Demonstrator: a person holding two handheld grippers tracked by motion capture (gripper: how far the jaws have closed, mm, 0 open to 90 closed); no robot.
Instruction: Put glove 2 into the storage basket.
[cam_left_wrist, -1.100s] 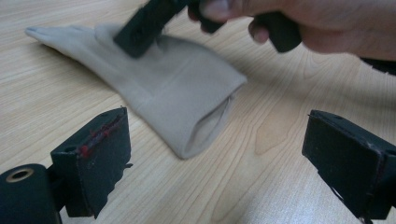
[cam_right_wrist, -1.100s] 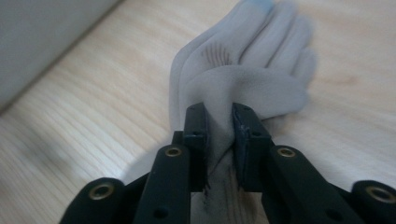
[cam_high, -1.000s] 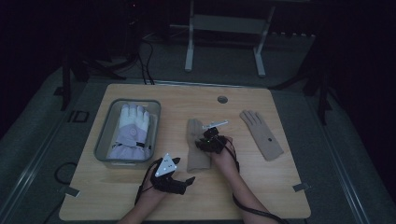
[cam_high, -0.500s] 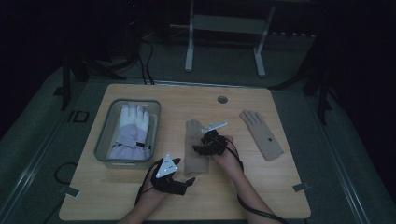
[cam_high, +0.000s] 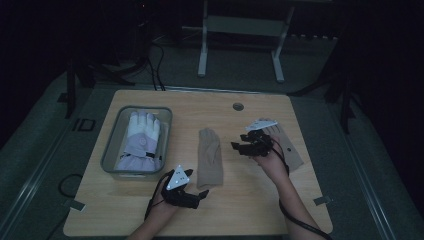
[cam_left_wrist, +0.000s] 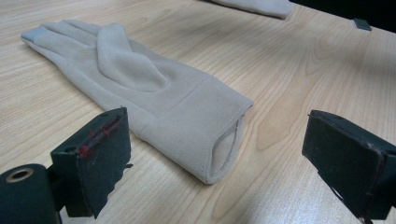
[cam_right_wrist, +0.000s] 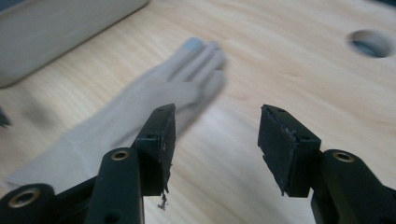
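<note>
A beige glove (cam_high: 210, 157) lies flat in the middle of the wooden table (cam_high: 250, 200), fingers pointing away from me. My left gripper (cam_high: 202, 194) rests by its cuff, jaws open. In the left gripper view the cuff of the glove (cam_left_wrist: 154, 88) lies just ahead of the open left gripper (cam_left_wrist: 215, 126), untouched. My right gripper (cam_high: 238, 147) hangs above the table to the right of that glove. Its jaws have just opened and nothing is between them. The right gripper view shows the open right gripper (cam_right_wrist: 217, 116) above the glove (cam_right_wrist: 140, 107). A second beige glove (cam_high: 292, 152) lies under my right hand.
A grey bin (cam_high: 112, 145) at the left holds a white and lavender pair of gloves (cam_high: 140, 140). A round hole (cam_high: 238, 106) sits near the table's far edge. Bare wood spreads along the front right. A metal stand (cam_high: 240, 25) is on the floor beyond.
My right gripper has lifted off the middle glove and moved right, over the second glove, with its jaws wider apart. The middle glove stays on the table. The left gripper has not moved.
</note>
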